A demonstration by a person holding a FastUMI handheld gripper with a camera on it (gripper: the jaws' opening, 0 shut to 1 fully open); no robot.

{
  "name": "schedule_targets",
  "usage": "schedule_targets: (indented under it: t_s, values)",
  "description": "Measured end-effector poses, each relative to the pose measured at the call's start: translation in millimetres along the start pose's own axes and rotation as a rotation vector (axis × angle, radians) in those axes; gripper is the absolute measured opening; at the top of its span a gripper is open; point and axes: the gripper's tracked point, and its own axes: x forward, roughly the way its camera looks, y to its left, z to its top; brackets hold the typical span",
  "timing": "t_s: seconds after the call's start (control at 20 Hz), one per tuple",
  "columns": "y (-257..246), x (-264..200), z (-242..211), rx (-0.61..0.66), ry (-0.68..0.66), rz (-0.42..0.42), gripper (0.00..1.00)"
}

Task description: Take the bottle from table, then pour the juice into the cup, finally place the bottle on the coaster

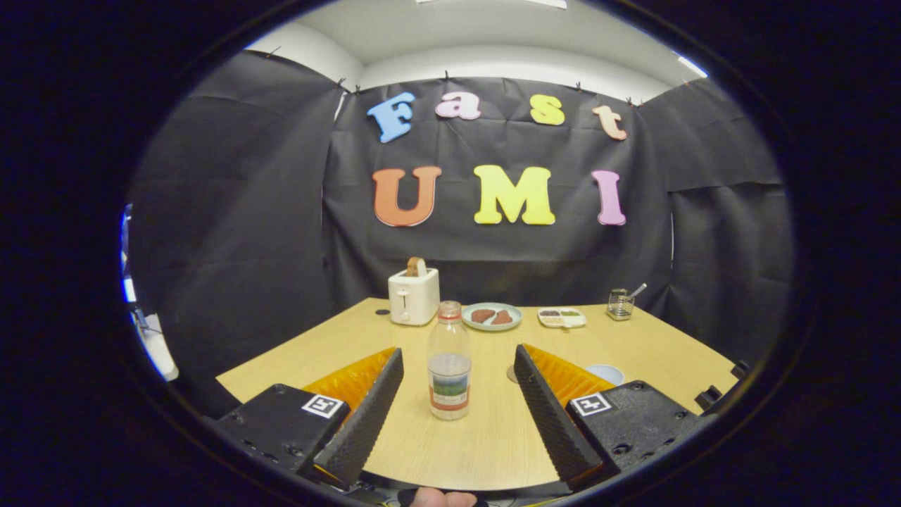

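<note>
While the gripper (pixel 459 366) holds its fingers wide apart and grips nothing, the bottle (pixel 449 360) stands upright on the desk (pixel 486 436) between them, touching neither. Left to right across the far desk: toaster (pixel 414 296) holding a slice, plate (pixel 492 316) with dark pieces, small tray (pixel 562 317), wire holder (pixel 620 304). Behind the right finger, partly hidden: a round coaster (pixel 511 373) and a pale cup (pixel 607 373).

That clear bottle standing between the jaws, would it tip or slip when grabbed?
The bottle is tall and narrow, so a push near its cap would probably tip it. It looks under half full, so likely light. Its clear wall may be thin plastic that dents and slips. The gripper is open around it, untouched.
</note>
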Motion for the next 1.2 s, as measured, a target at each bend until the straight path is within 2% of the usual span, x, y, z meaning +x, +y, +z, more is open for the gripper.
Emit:
schedule_targets:
  t_s: [0.3, 0.45, 0.75, 1.0, 1.2]
  values:
    - [3, 50, -61, 0.01, 0.13, -0.013, 1.0]
    - [2, 75, -78, 0.0, 0.173, -0.041, 1.0]
    - [1, 114, -83, -0.024, 0.197, -0.06, 1.0]
    - [11, 137, -69, -0.029, 0.183, -0.044, 1.0]
    - [20, 148, -72, -0.031, 0.195, -0.04, 0.9]
